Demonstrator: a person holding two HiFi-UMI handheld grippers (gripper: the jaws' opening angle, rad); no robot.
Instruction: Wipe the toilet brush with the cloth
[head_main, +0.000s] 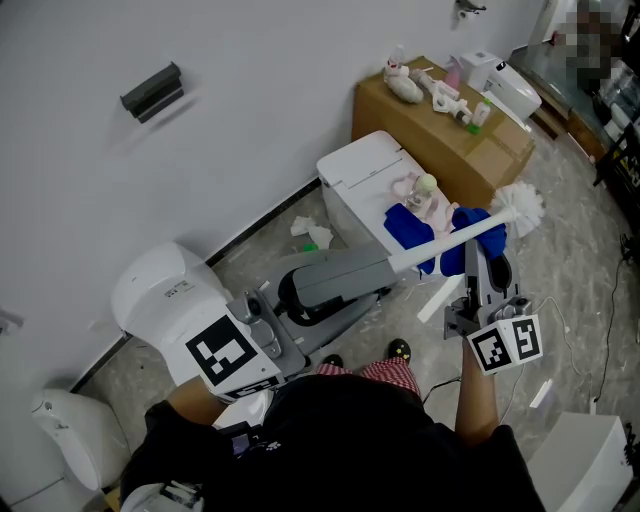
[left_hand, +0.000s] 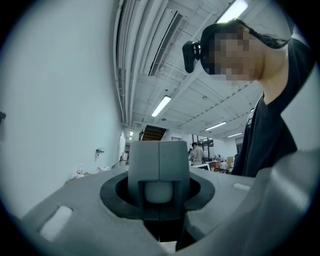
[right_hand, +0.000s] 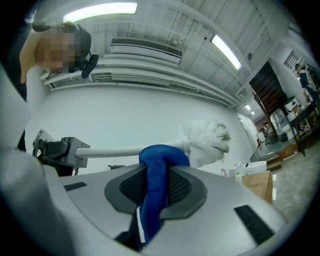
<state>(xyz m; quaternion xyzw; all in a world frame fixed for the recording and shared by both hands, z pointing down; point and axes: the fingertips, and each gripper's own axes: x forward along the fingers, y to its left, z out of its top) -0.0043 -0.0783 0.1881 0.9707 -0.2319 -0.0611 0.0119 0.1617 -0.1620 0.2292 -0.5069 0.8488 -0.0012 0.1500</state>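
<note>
The toilet brush has a grey handle (head_main: 338, 277), a white shaft (head_main: 455, 237) and a white bristle head (head_main: 522, 205), and it is held slanting up to the right. My left gripper (head_main: 292, 303) is shut on the grey handle (left_hand: 159, 167), whose butt end fills the space between its jaws. A blue cloth (head_main: 448, 238) is draped over the shaft just short of the bristles. My right gripper (head_main: 480, 262) is shut on that cloth (right_hand: 156, 172), which bulges out above the pads against the shaft (right_hand: 115, 150). The bristle head (right_hand: 210, 141) shows beyond it.
A white toilet tank (head_main: 360, 178) with a pink toy (head_main: 420, 196) stands below the brush. Behind it is a cardboard box (head_main: 445, 130) bearing bottles and toys. A white domed bin (head_main: 160, 290) is at the left, crumpled paper (head_main: 312, 236) lies on the floor.
</note>
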